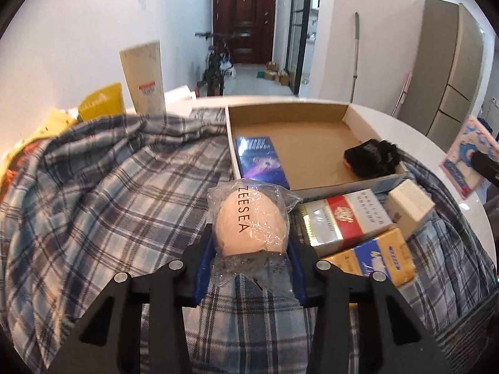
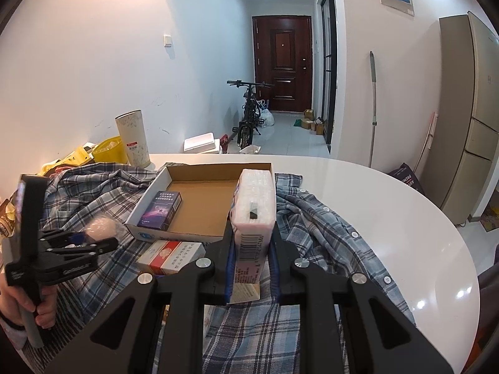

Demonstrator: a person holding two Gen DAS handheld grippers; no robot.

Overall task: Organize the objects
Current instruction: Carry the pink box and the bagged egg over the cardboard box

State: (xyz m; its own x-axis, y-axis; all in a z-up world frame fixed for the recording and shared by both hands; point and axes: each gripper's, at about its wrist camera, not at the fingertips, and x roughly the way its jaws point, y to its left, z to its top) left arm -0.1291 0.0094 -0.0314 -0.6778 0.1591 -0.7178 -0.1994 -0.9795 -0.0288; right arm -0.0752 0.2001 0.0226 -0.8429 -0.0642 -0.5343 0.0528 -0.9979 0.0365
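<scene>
**Inspector A:** Surface first. A white round table (image 2: 389, 205), largely draped with a blue plaid shirt (image 1: 103, 187). Behind it a white-walled corridor ends at a dark red door (image 2: 282, 62), with a bicycle (image 2: 248, 115) parked before it and a tall beige fridge (image 2: 471, 118) at the right.

**Inspector B:** Confirmed. Containers?

**Inspector A:** One open cardboard tray (image 1: 312, 109) on the shirt. Inside: a dark blue box (image 1: 260, 162) lying flat at the near left corner, and a black item (image 1: 371, 157) against the right wall. It may be a hair clip; the view is too soft to say. A pale upright tube (image 2: 132, 138) stands behind the shirt, contents unseen.

**Inspector B:** Grippers?

**Inspector A:** The left gripper (image 1: 251, 246) has its blue pads pressed on either side of a beige egg-shaped sponge (image 1: 249, 221) in a clear wrapper printed ZEESEA, just short of the tray's near edge. The right gripper (image 2: 251, 246) is clamped narrow on a pink tissue pack (image 2: 254, 202), held upright in front of the tray.

**Inspector B:** Differences between views?

**Inspector A:** The left wrist view shows loose boxes on the shirt beside the tray: a red-and-white box (image 1: 346, 218), a yellow-and-blue box (image 1: 374, 257), a small white box (image 1: 408, 205). In the right wrist view the tissue pack hides the black item, but a hand (image 2: 34, 305) shows gripping the left gripper's handle.
</scene>
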